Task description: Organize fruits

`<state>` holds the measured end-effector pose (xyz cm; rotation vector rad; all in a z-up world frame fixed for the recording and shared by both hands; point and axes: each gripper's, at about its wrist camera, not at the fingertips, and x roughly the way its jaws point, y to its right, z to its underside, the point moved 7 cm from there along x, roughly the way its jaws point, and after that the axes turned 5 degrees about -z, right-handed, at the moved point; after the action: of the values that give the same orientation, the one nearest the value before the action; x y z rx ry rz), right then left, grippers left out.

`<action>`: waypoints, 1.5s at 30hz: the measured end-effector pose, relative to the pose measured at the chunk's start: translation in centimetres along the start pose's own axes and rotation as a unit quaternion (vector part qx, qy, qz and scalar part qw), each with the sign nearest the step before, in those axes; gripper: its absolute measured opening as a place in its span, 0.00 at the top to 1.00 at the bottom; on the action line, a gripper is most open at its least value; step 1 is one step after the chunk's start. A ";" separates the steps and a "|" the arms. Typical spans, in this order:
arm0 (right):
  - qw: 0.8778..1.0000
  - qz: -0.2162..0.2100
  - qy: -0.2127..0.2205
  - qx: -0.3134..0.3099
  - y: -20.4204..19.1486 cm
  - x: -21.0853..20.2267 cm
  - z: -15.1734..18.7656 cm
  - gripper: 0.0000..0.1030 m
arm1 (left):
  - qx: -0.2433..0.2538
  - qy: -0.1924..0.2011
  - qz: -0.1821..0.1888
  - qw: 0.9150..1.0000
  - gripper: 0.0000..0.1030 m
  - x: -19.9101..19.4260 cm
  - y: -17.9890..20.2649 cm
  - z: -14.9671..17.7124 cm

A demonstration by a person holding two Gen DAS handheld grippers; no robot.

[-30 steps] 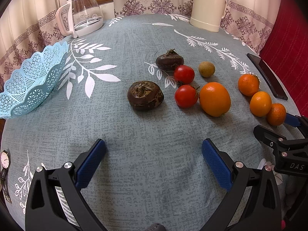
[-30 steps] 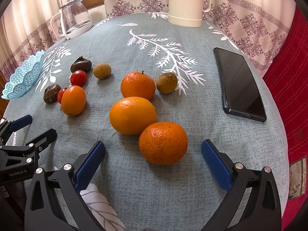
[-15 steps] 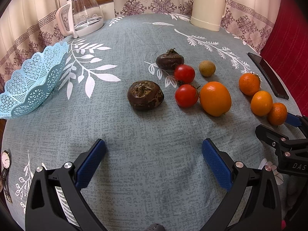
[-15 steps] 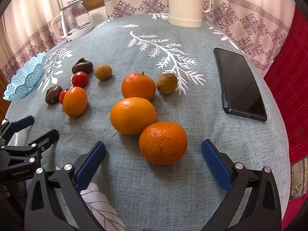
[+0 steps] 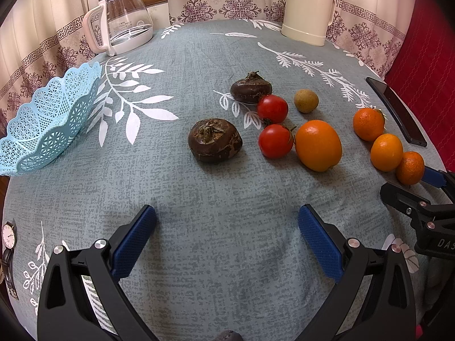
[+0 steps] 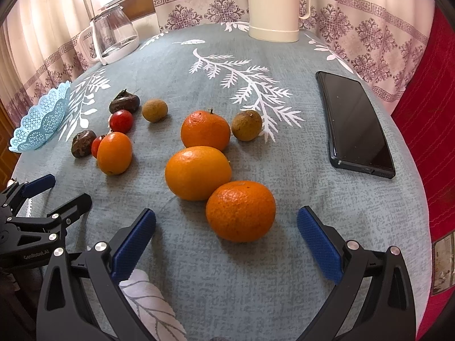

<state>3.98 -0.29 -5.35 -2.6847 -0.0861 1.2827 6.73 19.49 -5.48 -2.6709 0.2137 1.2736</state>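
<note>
Fruits lie scattered on a grey-blue tablecloth. In the left wrist view a dark brown water chestnut is nearest, with another behind it, two red tomatoes, a large orange and a small tan longan. My left gripper is open, short of them. In the right wrist view a mandarin sits just ahead of my open right gripper, with an orange, another mandarin and a longan behind. The light blue basket stands at far left.
A glass kettle and a cream jug stand at the table's far edge. A black phone lies on the right. A wristwatch lies by the left edge. Red fabric borders the right side.
Both grippers have drawn back slightly and shifted a little; the fruits look marginally farther away. Nothing was grasped or moved on the table.
</note>
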 end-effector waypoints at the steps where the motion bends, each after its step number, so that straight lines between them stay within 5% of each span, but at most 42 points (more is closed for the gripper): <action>1: 1.000 0.000 0.000 0.000 0.0 0.0 0.0 0.05 | 0.000 0.000 0.000 1.000 0.02 0.0 0.0 0.0; 13: 1.000 0.004 0.029 0.001 0.1 -1.1 -0.3 0.05 | -0.001 0.005 -0.001 1.000 0.02 -0.1 -0.1 0.0; 26: 0.995 0.004 0.095 0.017 0.0 -4.2 -1.4 0.05 | 0.008 0.049 -0.032 0.998 0.02 -2.7 -0.5 -0.7; 45: 0.991 -0.002 0.131 0.005 -0.9 -6.3 -2.1 0.05 | -0.005 0.095 -0.053 0.994 0.02 -5.7 -1.2 -2.5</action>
<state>1.65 -0.48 0.96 -2.8134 -0.0522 0.9160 5.27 20.48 0.62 -2.7711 0.0892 0.9938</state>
